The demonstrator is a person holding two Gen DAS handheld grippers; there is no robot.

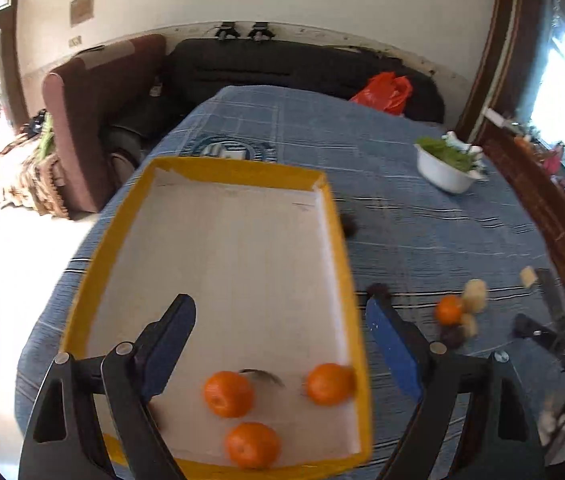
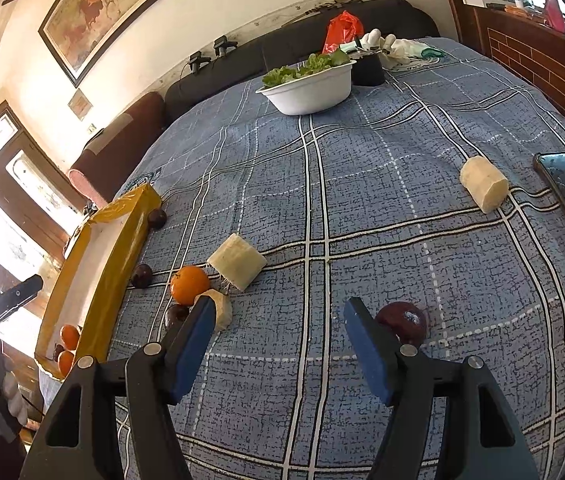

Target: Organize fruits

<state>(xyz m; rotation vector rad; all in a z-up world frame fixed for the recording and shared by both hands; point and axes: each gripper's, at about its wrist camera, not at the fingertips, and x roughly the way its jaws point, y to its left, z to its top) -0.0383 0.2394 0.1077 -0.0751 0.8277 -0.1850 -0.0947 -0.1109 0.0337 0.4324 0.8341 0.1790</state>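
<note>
1. We find the left gripper above the yellow-walled box, jaws spread wide with nothing between them and touching nothing.
2. Three oranges lie loose on the box's white floor at its near end — two side by side, the third just in front of them, none touching a pad.
3. We find the right gripper over the blue plaid cloth, jaws partly apart and empty; only bare cloth shows between the blue pads.
4. A dark red plum sits just beyond the right-hand pad, outside the gap; whether the pad touches it we cannot tell.
5. Still on the cloth beside the box: one orange, pale cut chunks and several small dark plums — one chunk lies well apart to the right.
6. A white bowl of greens stands at the far side.
</note>
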